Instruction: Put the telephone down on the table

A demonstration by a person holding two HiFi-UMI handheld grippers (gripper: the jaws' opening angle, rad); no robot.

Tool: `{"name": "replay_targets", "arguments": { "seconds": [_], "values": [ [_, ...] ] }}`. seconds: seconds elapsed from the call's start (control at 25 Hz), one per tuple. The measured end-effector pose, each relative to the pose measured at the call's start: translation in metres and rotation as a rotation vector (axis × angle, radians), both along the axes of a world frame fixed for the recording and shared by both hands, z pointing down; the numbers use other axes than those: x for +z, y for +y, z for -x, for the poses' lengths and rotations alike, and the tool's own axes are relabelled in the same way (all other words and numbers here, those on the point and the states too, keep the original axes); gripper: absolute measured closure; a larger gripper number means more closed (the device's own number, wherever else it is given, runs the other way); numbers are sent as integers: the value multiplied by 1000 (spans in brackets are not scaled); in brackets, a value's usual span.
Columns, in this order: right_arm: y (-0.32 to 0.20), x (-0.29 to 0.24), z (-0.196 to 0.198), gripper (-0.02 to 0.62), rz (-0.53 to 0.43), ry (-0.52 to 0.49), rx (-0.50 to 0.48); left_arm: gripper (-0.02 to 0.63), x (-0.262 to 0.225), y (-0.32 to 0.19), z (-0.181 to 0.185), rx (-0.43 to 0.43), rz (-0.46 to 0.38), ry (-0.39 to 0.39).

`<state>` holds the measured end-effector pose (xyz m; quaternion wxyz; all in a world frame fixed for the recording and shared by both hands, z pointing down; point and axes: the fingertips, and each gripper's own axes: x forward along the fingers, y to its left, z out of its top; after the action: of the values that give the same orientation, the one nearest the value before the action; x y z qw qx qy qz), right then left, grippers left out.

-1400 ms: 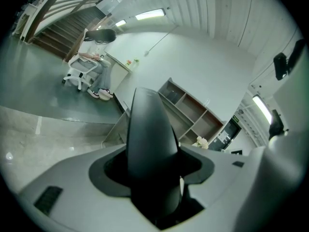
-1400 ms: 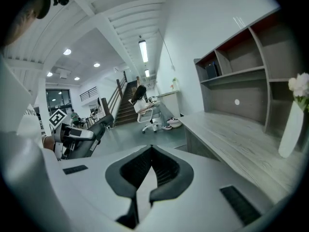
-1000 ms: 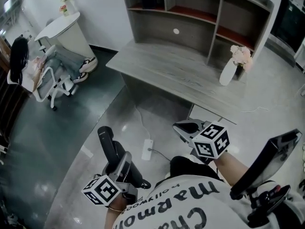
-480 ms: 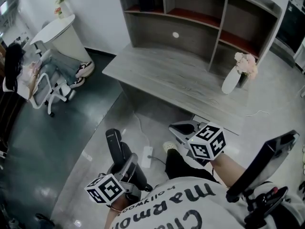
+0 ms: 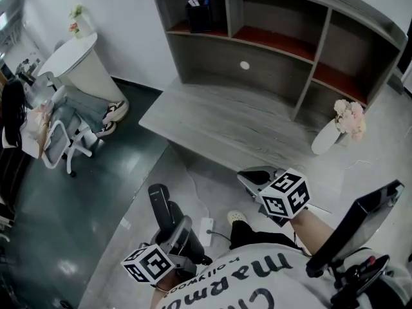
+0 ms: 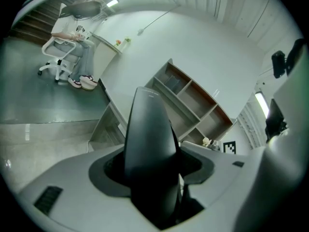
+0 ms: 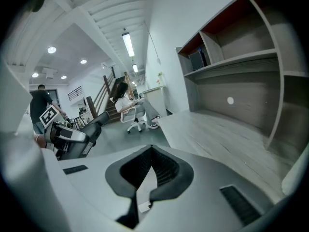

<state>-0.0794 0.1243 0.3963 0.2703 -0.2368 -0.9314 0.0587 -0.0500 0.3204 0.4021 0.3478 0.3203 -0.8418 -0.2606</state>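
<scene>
Carrying step: left gripper jaws, partly open, clamp the telephone; right gripper jaws are closed, empty. Next: advance to the desk ahead of the jaws, then lower.

telephone: black handset | seemingly upright | in left gripper | off table
</scene>
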Motion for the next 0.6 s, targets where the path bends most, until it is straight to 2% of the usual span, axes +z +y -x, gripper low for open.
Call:
{"name": "replay_targets", "arguments": {
  "seconds": [0.2,0.6],
  "values": [
    [-41,7,38,589,-2,22,48,333,1,-35,45,27,-10,3],
    [-102,22,100,589,19,31,86,333,9,-97,106,69,20,12]
  ]
}}
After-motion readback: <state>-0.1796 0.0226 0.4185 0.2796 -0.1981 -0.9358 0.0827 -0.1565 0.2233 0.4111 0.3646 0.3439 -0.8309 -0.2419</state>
